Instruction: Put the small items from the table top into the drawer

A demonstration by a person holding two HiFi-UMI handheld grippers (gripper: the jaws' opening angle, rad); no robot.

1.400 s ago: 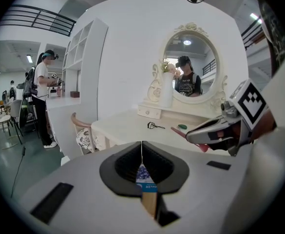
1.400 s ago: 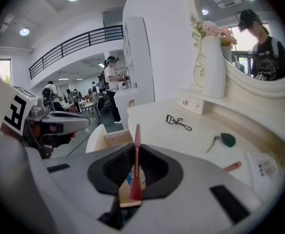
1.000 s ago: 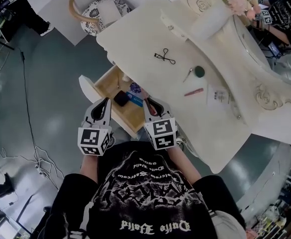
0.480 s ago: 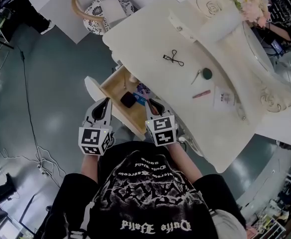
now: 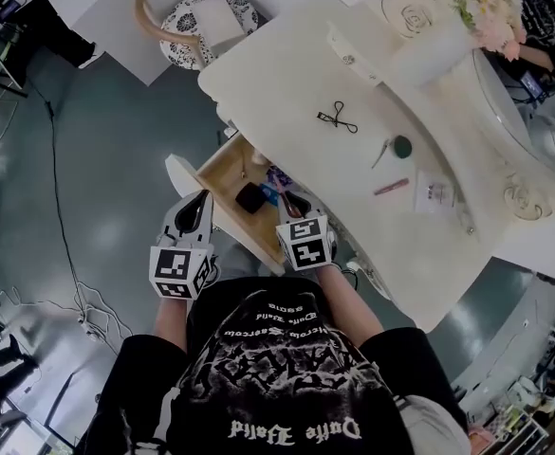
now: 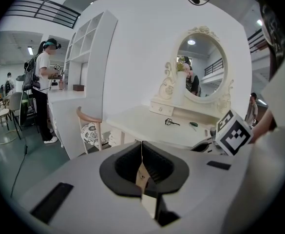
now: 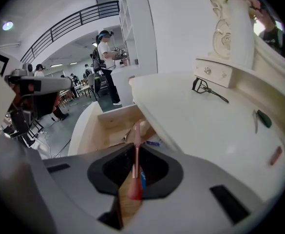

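Note:
The white dressing table (image 5: 286,74) has its wooden drawer (image 5: 222,171) pulled open. My right gripper (image 5: 291,203) hovers at the drawer's near right corner, shut on a thin pink stick (image 7: 136,145) that points out over the drawer (image 7: 103,126). My left gripper (image 5: 201,201) is beside the drawer's near left end, shut and empty (image 6: 142,152). On the table top lie a black eyelash curler (image 5: 339,117), a green round item with a metal tool (image 5: 400,146), a pink stick (image 5: 391,187) and a small packet (image 5: 435,195).
Inside the drawer lie a black item (image 5: 250,197), a blue item (image 5: 269,195) and a purple one (image 5: 277,175). A patterned chair (image 5: 196,22) stands at the table's far left. A mirror and flowers (image 5: 490,8) are at the back. Cables cross the grey floor (image 5: 68,254).
The table and drawer have drifted right and slightly down in the head view. Both grippers keep nearly the same places and the same jaw states.

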